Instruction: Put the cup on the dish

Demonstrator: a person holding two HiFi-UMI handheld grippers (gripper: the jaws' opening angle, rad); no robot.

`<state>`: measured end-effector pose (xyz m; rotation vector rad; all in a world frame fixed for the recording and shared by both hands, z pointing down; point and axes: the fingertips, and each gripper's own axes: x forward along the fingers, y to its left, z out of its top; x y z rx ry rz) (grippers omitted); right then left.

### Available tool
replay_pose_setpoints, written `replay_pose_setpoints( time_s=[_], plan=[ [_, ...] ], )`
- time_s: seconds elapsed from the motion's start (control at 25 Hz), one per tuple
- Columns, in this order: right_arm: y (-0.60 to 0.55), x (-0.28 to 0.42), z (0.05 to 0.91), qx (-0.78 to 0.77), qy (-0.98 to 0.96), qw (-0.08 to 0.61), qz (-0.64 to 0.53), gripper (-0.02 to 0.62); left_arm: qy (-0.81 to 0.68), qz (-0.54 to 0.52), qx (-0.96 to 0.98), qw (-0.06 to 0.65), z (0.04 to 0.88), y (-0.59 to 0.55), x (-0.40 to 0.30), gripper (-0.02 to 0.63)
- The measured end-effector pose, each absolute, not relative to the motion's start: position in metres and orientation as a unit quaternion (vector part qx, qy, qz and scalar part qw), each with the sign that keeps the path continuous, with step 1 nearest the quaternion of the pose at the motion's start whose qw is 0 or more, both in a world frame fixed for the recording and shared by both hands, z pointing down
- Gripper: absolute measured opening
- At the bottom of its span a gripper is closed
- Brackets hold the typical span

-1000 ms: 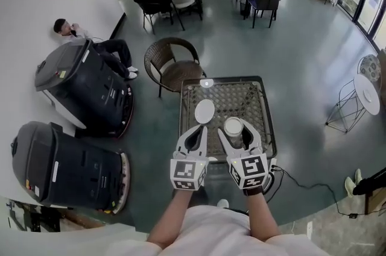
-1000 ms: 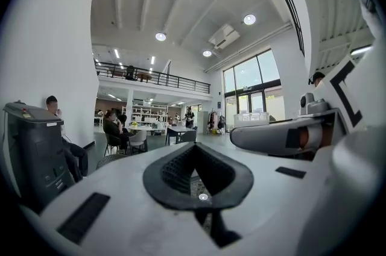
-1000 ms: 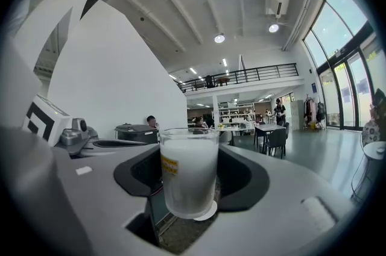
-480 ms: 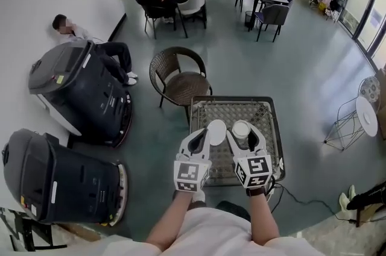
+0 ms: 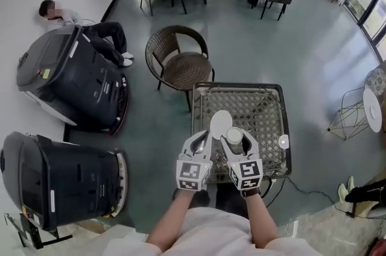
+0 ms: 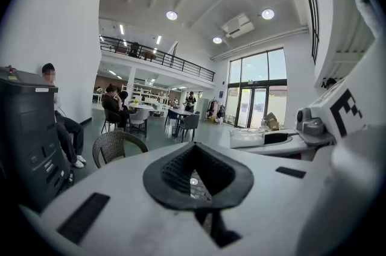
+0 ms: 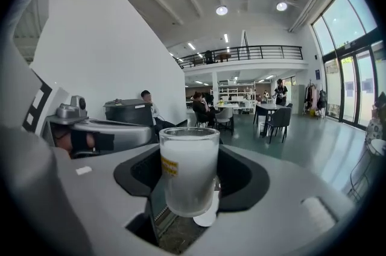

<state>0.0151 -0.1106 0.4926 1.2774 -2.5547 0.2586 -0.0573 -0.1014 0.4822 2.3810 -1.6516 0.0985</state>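
Note:
A frosted glass cup (image 7: 188, 170) with a small yellow label hangs upright above the mesh table (image 5: 265, 104). My right gripper (image 5: 234, 140) is shut on the cup, one jaw on each side. In the head view the cup (image 5: 234, 135) sits at the near right edge of the white dish (image 5: 221, 122), which lies flat on the table. In the right gripper view part of the dish (image 7: 207, 217) shows just below the cup's base. My left gripper (image 5: 199, 139) hovers at the dish's near left edge, shut with nothing in it (image 6: 196, 155).
A wicker chair (image 5: 181, 65) stands beyond the table's far left corner. Two large dark machines (image 5: 66, 80) (image 5: 54, 179) fill the floor on the left. A small white object (image 5: 283, 141) lies near the table's right rim. A cable (image 5: 307, 191) runs on the floor.
My right gripper has carried the cup to the left, closer to the dish. The left gripper has stayed beside it, shut. The head view has shifted.

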Motion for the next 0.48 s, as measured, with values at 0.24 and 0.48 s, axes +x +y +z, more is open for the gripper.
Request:
replay_pose_setpoints(
  time_s=[0.24, 0.48],
  plan=[
    [-0.13, 0.017, 0.587, 0.432, -0.871, 0.191, 0.138, 0.256, -0.573, 0.082, 0.796, 0.176, 0.551, -0.122, -0.066, 0.003],
    [-0.148, 0.018, 0.661, 0.415, -0.861, 0.234, 0.177, 0.256, -0.57, 0.117, 0.782, 0.221, 0.61, -0.142, -0.061, 0.003]
  ],
)
